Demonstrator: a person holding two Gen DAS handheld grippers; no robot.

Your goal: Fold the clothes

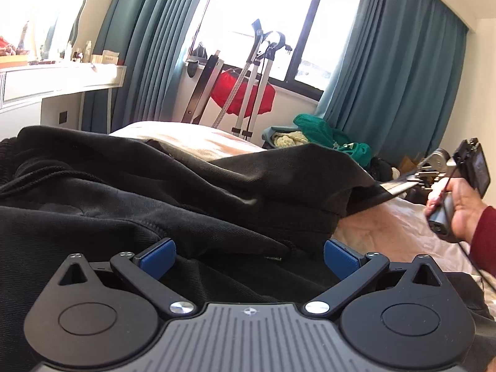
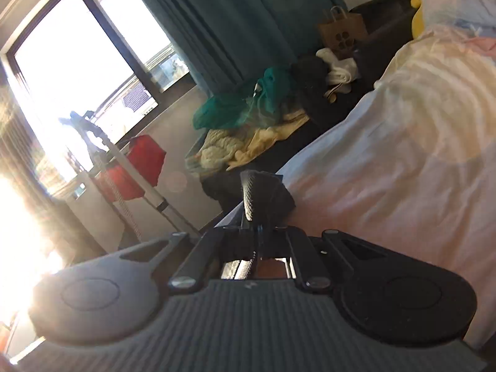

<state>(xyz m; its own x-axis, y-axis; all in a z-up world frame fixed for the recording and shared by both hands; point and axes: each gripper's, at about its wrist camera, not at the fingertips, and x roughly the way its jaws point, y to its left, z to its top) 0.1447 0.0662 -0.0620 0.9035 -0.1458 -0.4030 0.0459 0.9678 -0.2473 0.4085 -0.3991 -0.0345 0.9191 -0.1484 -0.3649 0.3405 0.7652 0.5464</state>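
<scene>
Now my right fingers (image 2: 263, 198) pinch the black garment's (image 1: 155, 192) edge to fold it across the bed (image 2: 387, 170); left fingers (image 1: 248, 257) spread above it.

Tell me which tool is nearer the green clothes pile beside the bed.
Right. The right tool, shut on the black garment's edge, sits at the bed's far side toward the green clothes pile. The left tool, open, sits over the garment's near part, farther away.
</scene>
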